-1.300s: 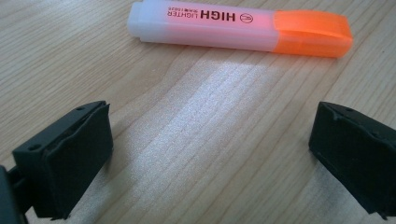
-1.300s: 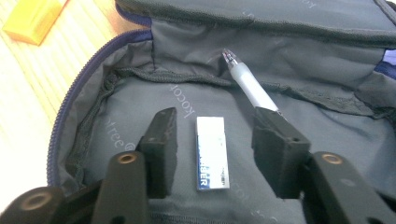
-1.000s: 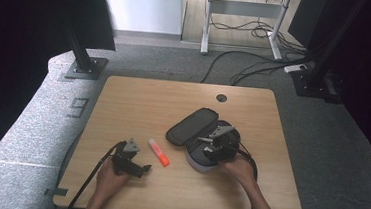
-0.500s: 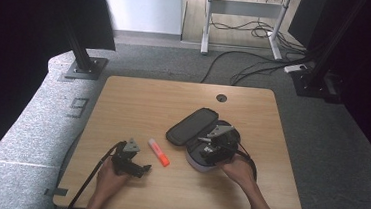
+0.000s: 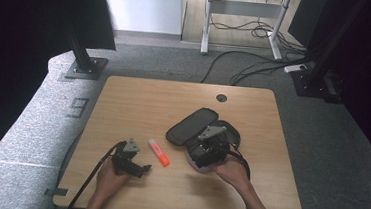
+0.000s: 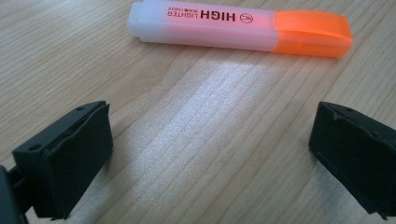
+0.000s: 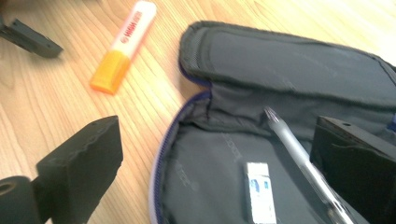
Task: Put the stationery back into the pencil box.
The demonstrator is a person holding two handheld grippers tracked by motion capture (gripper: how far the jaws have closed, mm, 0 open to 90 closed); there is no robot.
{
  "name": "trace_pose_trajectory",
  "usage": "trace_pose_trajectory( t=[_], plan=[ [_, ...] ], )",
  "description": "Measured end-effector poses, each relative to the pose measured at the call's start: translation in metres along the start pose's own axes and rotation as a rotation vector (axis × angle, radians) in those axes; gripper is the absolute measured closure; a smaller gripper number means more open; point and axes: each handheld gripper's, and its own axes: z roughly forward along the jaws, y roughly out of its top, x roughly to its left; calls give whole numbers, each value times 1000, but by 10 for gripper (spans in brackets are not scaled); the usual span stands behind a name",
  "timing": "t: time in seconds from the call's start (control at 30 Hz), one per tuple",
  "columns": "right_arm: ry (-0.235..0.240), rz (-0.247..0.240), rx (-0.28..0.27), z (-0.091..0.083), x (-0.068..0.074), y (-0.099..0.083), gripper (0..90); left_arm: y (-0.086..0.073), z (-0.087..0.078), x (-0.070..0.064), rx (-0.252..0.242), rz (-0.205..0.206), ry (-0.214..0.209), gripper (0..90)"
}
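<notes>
Left gripper view, highlighter beyond open left tool

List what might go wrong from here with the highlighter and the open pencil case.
1. The left gripper is open with the highlighter lying crosswise beyond its fingers; closing now would likely catch only table.
2. The highlighter may roll away if nudged.
3. The right gripper hangs open over the pencil case; its fingers could knock the clear pen or small white item inside.
</notes>
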Motion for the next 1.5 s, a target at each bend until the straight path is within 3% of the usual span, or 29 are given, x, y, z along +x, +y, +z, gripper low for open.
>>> trace_pose_trajectory(
  t=[0.57, 0.8, 1.33, 1.5],
  plan=[
    [84, -9, -40, 17, 23, 19, 0, 0, 0, 0, 1, -1, -1, 0],
    [86, -58, -16, 27, 37, 28, 1, 0, 0, 0, 0, -1, -1, 0],
    [114, -63, 1, 54, 53, 40, 186, 0, 0, 0, 1, -1, -1, 0],
    [130, -69, 8, 62, 57, 42, 291, 0, 0, 0, 1, -1, -1, 0]
  ],
)
